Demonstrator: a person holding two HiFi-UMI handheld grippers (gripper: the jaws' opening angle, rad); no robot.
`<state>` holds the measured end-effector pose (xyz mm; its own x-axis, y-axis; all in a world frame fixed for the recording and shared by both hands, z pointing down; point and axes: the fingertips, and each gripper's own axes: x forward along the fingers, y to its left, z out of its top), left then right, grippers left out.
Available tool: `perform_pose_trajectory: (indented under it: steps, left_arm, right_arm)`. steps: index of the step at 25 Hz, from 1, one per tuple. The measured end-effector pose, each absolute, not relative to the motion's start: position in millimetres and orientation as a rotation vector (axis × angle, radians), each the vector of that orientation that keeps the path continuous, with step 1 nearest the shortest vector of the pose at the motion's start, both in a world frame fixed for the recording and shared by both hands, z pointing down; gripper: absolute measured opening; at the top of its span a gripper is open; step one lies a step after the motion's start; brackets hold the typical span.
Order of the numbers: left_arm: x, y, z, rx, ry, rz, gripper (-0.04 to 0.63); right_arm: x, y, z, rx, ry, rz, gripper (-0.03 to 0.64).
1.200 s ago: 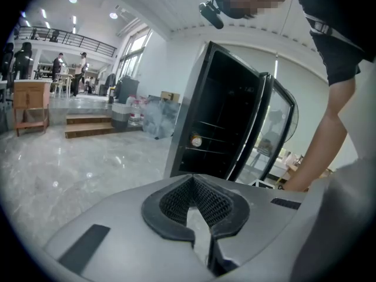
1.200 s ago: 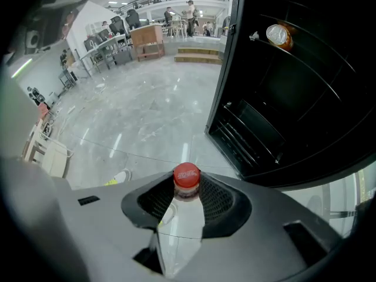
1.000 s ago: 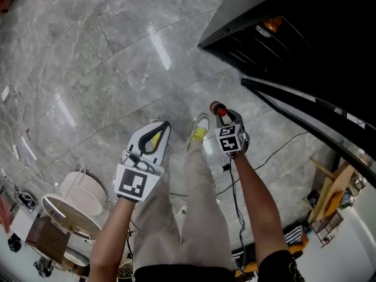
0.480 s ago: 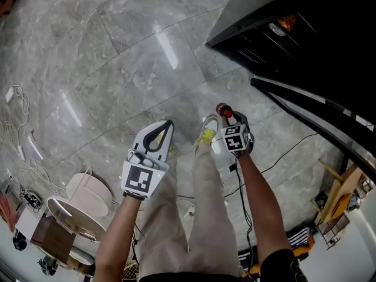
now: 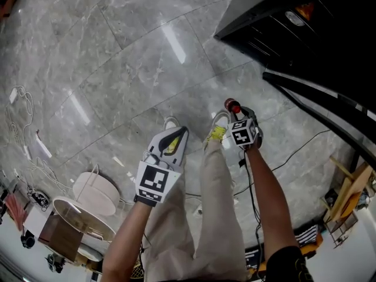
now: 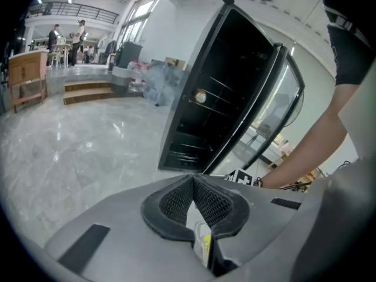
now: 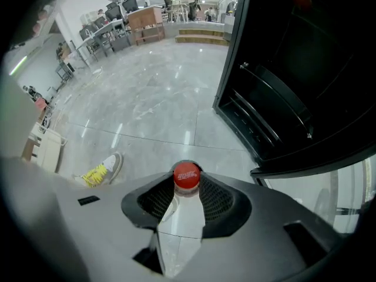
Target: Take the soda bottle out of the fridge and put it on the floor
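My right gripper is shut on the soda bottle, a clear bottle with a red cap, and holds it over the grey marble floor just left of the open black fridge. In the right gripper view the red cap pokes out between the pads of the right gripper, and the bottle's body runs back toward the camera. My left gripper hangs beside it, shut with nothing in it. In its own view the left gripper has its tips together.
The fridge's glass door stands open at the right. An orange item lies on a fridge shelf. The person's shoe with yellow laces is right below the bottle. A white round stool and cables lie at the left.
In the head view both grippers and the fridge have shifted a little to the right. The right gripper keeps its hold on the bottle, and the left stays shut.
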<state>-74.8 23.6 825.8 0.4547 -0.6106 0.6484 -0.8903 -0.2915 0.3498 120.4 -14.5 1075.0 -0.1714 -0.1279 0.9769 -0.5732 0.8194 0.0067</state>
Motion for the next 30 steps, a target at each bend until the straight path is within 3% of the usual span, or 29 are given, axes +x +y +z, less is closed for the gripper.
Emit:
perform_pose_trajectory:
  steps: [30]
  left_arm:
    - [-52.3, 59.5, 879.9, 1.959, -1.165, 0.505, 0.015]
  right_arm:
    - [132.1, -4.8, 1171.9, 0.438, -1.589, 0.456, 0.126]
